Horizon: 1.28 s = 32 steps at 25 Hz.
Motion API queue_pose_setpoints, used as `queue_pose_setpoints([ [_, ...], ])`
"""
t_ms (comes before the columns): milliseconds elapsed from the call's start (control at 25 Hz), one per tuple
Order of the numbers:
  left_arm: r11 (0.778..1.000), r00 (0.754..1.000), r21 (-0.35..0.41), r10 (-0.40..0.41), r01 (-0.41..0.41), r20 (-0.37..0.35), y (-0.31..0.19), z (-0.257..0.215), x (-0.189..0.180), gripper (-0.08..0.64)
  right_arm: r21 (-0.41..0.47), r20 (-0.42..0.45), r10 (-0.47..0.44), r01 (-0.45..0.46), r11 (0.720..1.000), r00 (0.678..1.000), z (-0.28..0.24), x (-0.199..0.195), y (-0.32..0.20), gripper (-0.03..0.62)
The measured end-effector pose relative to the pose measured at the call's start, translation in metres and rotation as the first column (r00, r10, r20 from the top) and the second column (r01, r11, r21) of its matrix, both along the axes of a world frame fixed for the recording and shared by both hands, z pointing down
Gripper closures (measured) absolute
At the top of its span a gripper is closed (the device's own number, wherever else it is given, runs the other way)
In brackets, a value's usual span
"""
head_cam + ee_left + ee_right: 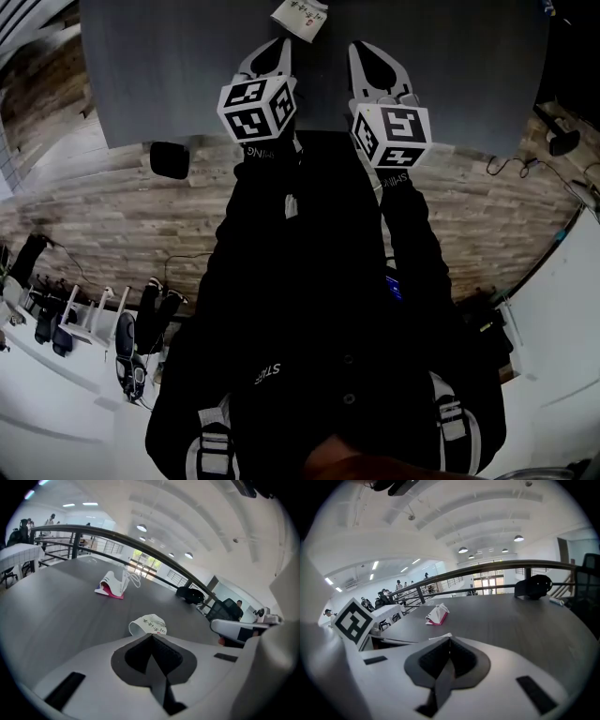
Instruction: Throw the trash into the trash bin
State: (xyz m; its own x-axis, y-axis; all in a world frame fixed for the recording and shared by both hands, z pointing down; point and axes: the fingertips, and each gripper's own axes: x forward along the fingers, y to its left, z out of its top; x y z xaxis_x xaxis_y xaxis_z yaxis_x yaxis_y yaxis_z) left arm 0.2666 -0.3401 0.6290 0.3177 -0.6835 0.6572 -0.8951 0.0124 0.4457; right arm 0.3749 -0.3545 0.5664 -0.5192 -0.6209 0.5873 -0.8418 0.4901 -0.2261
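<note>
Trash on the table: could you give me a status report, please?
Left hand-held gripper shut, empty; right hand-held gripper likewise. Crumpled paper cup just ahead of left, untouched. Path to it clear.

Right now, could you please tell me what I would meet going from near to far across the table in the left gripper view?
Left gripper → crumpled white paper with print → white and red wrapper → railing beyond the table's far edge.

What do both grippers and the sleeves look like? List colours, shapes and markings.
The left gripper and right gripper each have a light grey shell that tapers to pointed jaws lined with black pads. Behind each sits a white cube printed with black square markers. The sleeves are black, with small white lettering at the cuffs.
</note>
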Motion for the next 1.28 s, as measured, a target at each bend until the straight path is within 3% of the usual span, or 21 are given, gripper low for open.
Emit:
queue_pose_setpoints([
  [200,0.999,0.998,-0.01,-0.031,0.031,-0.057,-0.009,0.007,0.0,0.541,-0.013,0.005,0.007,-0.007,1.0,1.0,0.006,0.0,-0.003,0.577],
  [320,0.998,0.993,-0.034,-0.061,0.057,-0.106,-0.016,0.012,-0.001,0.454,-0.016,0.007,0.007,-0.007,1.0,1.0,0.008,0.001,-0.007,0.577],
  [640,0.993,0.984,-0.084,-0.095,0.083,-0.153,-0.024,0.029,0.001,0.455,-0.026,0.009,0.019,-0.018,0.999,1.0,0.014,0.009,-0.012,0.577],
  [800,0.995,0.987,-0.071,-0.084,0.075,-0.136,-0.027,0.027,0.001,0.544,-0.022,0.013,0.02,-0.019,1.0,1.0,0.012,0.01,-0.014,0.577],
  [1000,0.999,0.993,-0.008,-0.031,0.031,-0.115,-0.03,0.005,0.008,0.554,-0.003,0.02,0.007,-0.007,1.0,1.0,0.002,0.007,-0.015,0.577],
  [1280,0.995,1.0,0.098,-0.017,0.017,0.001,-0.012,-0.058,-0.004,0.555,0.047,0.045,-0.037,0.035,0.998,0.998,-0.04,-0.012,-0.006,0.577],
])
